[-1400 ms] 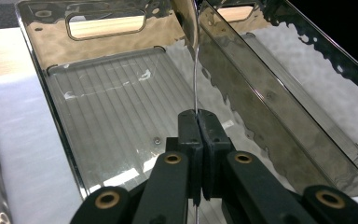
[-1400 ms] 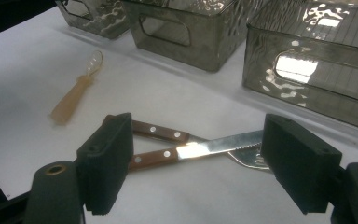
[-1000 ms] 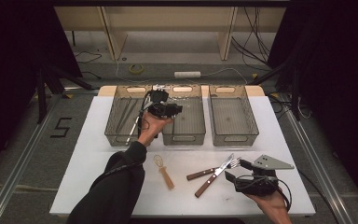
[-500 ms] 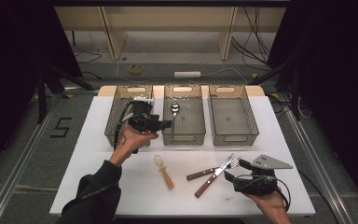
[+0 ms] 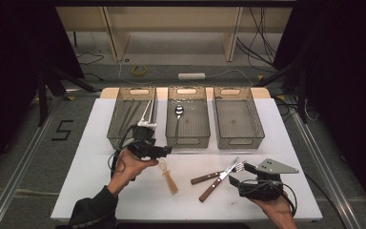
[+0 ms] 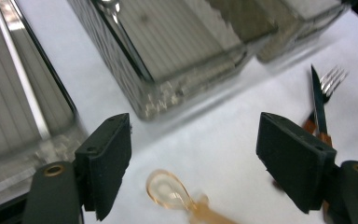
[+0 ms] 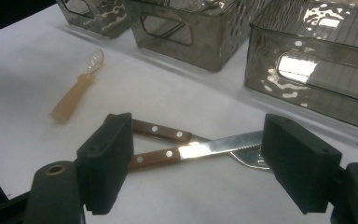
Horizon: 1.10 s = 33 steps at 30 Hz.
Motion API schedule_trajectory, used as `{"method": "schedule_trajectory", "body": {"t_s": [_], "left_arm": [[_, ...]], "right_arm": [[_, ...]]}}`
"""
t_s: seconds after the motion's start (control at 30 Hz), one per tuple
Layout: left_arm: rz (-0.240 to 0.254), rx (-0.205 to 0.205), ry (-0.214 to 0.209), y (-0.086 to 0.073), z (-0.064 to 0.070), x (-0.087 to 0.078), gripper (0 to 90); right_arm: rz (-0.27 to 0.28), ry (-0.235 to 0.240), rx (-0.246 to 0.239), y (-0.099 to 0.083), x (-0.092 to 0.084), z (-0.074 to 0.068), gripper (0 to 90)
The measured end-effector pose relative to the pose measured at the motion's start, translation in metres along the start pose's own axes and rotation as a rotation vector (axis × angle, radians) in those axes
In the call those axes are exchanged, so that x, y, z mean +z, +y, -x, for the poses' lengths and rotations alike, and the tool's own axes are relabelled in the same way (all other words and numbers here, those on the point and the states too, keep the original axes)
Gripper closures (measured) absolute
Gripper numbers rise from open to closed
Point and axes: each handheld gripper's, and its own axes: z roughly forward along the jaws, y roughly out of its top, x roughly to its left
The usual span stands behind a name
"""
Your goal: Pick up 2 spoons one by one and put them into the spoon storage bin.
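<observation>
White tabletop (image 5: 100,157) runs under everything in the high view. The left gripper (image 5: 164,151) hangs just in front of the three smoked-plastic bins, its jaws spread with nothing between them; they have just been opening. Right below and slightly to the right of its tips lies the translucent amber spoon (image 5: 168,175), bowl end nearest the jaws. Behind this gripper the left bin (image 5: 116,125) carries white chopsticks (image 5: 146,114), and the middle bin (image 5: 190,138) holds a metal spoon (image 5: 178,114). The right gripper (image 5: 236,174) rests low near the table's front edge, jaws apart and holding nothing, its tips just beside the blade end of the knife (image 5: 219,179), which lies crossed with the fork (image 5: 217,174). The right bin (image 5: 256,125) stands well behind it.

In the left gripper view, the two black jaws stand wide, and the amber spoon (image 6: 175,193) lies on the table between and beyond them, its bowl nearer the left jaw, untouched. The knife (image 6: 318,105) and fork (image 6: 333,80) sit past the right jaw.

In the right gripper view, the jaws are released and wide. The knife (image 7: 200,150) and fork (image 7: 161,130) lie crossed on the table beyond and between them, wooden handles toward the left jaw. The amber spoon (image 7: 77,91) lies farther off, up and left.
</observation>
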Motion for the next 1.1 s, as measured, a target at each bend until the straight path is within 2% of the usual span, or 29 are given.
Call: {"method": "schedule_trajectory", "body": {"t_s": [0.17,0.33,0.53,0.7,0.87,1.1], "left_arm": [[-0.024,0.004,0.016,-0.014,0.008,0.004,24.7],[-0.02,0.014,0.034,-0.021,0.006,0.01,25.0],[-0.017,-0.002,0.026,-0.022,-0.006,0.009,29.2],[-0.043,-0.027,0.024,-0.027,-0.019,0.016,34.5],[-0.065,-0.055,0.0,-0.032,-0.03,0.023,39.7],[-0.078,-0.057,-0.01,-0.033,-0.03,0.028,43.9]], "right_arm": [[-0.001,0.0,-0.005,0.0,0.0,-0.001,26.6],[-0.004,0.001,-0.007,0.001,0.0,-0.002,26.7],[-0.004,0.0,-0.006,0.0,0.0,-0.001,26.7],[-0.003,0.0,-0.006,0.0,0.0,-0.001,26.7],[-0.002,0.001,-0.008,0.001,0.001,-0.002,26.7],[-0.004,0.0,-0.009,0.0,0.001,-0.002,26.7]]}}
